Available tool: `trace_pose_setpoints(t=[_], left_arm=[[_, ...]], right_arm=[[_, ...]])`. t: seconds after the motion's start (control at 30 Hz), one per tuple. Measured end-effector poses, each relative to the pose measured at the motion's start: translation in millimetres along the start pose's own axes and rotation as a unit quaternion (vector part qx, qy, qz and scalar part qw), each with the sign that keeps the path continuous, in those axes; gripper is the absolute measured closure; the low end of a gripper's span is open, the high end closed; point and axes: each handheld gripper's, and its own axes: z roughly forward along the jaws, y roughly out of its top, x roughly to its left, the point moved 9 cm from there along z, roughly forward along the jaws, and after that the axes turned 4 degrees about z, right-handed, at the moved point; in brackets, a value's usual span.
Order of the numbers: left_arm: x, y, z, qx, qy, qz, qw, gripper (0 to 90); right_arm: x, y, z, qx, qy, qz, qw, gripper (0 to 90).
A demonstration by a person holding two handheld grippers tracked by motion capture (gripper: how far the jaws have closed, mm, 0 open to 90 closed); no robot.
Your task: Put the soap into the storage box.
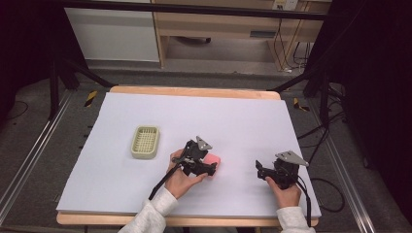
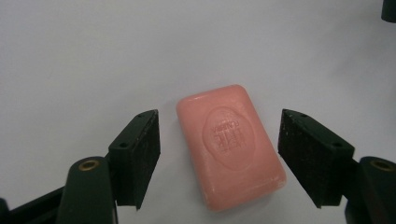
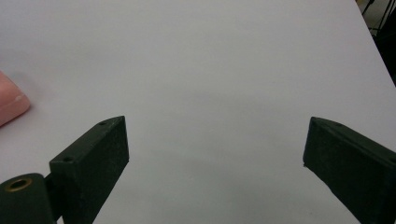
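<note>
Left gripper [image 2: 219, 158] has its jaws spread wide around the pink soap bar [image 2: 229, 145], not touching it yet; right gripper [image 3: 215, 163] is also spread, holding nothing. Your soap lies flat on the white table [image 1: 243, 121], mid-front, so the grasp isn't made; closing, lifting and probably placing in the green soap dish [image 1: 145, 141] remain. Plenty of bare surface all round, edges well off.

pink soap bar [image 2: 229, 145]: has an oval stamp pressed into its top with raised lettering, seen upside down and too soft to actually read
anything else: no readable text, numbers or signs anywhere
</note>
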Motion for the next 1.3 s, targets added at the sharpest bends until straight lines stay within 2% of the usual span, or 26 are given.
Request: trace_pose_setpoints(t=[0.37,0.73,1.3], left_arm=[[-3.5,-2.3,16.3,0.021,-0.004,-0.002,0.9998,29.3],[-5.6,-8.2,27.0,0.049,-0.012,-0.014,0.9986,28.7],[-7.3,-12.2,38.9,0.070,0.002,-0.030,0.9971,27.3]], right_arm=[[0.1,-0.4,0.3,0.002,0.000,0.000,1.0000,7.2],[0.7,-1.1,0.9,0.004,0.001,0.000,1.0000,7.2],[1.9,-2.3,2.2,0.010,0.004,-0.001,0.9999,7.2]])
